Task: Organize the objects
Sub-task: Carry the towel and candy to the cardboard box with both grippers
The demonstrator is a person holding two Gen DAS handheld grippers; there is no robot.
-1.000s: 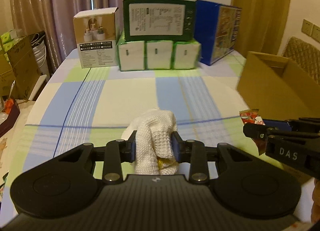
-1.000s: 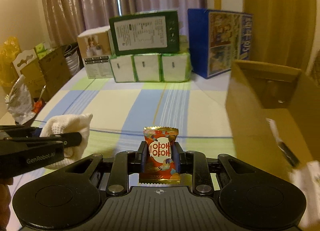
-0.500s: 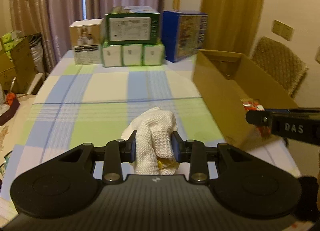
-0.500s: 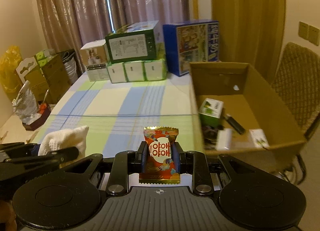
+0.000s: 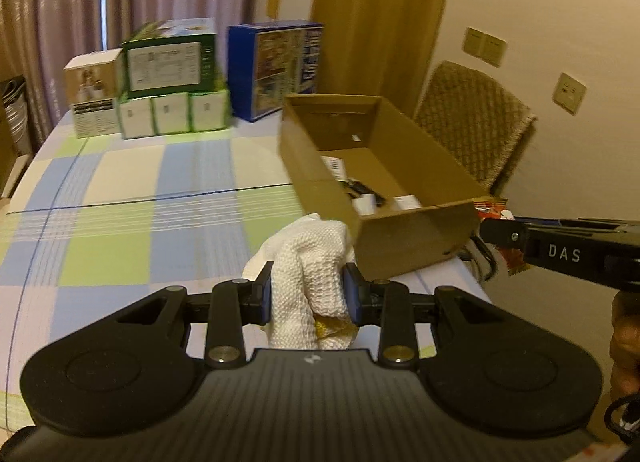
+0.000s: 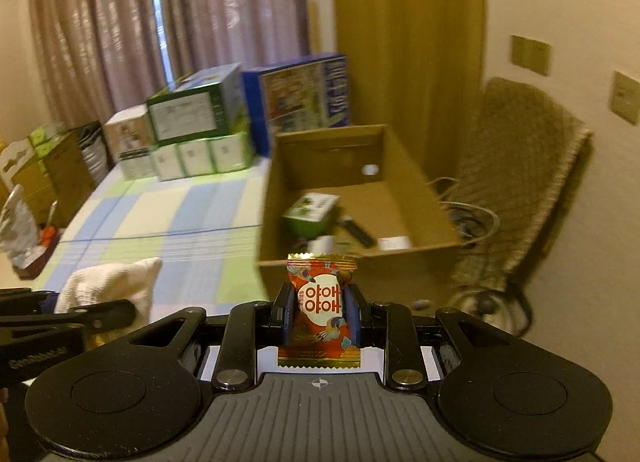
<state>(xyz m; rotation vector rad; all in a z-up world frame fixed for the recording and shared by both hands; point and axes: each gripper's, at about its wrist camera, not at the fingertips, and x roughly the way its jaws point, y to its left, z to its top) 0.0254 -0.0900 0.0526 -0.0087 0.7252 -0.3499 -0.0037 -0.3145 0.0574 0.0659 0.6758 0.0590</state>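
Left gripper [image 5: 308, 294]: lower centre of the left view; fingers clamped on a white cloth [image 5: 308, 262], with something yellow showing under its lower edge.
Right gripper [image 6: 320, 312]: lower centre of the right view; fingers pressed on both sides of a red packet [image 6: 320, 310], held upright. In the left view it enters from the right edge, the packet at its tip just beside the box's near right corner.
Box [image 5: 412, 230]: open cardboard box, centre right of both views, standing on the checked table [image 5: 160, 190] at its right edge.
Box contents: a green-and-white carton [image 6: 310, 210], a dark stick-like item [image 6: 358, 232] and some small white pieces lie on the floor of the box; blur hides finer detail.
Background: stacked cartons [image 5: 172, 90] at upper left, along the table's far edge; a woven chair [image 5: 476, 122] at the right, behind the box.
Progress: several items already lie in the box, so part of the sorting seems done. The cloth and the packet are both held in the air, outside the box, and are judged the next to go in. The visible tabletop shows no other loose small items.
Change from earlier frames: one second ago both views faced the stacked cartons, with the box cut off at the right edge. Both views have swung right and risen, so the box interior now shows, and the packet has come up to the box's near corner. Both grips are unchanged.
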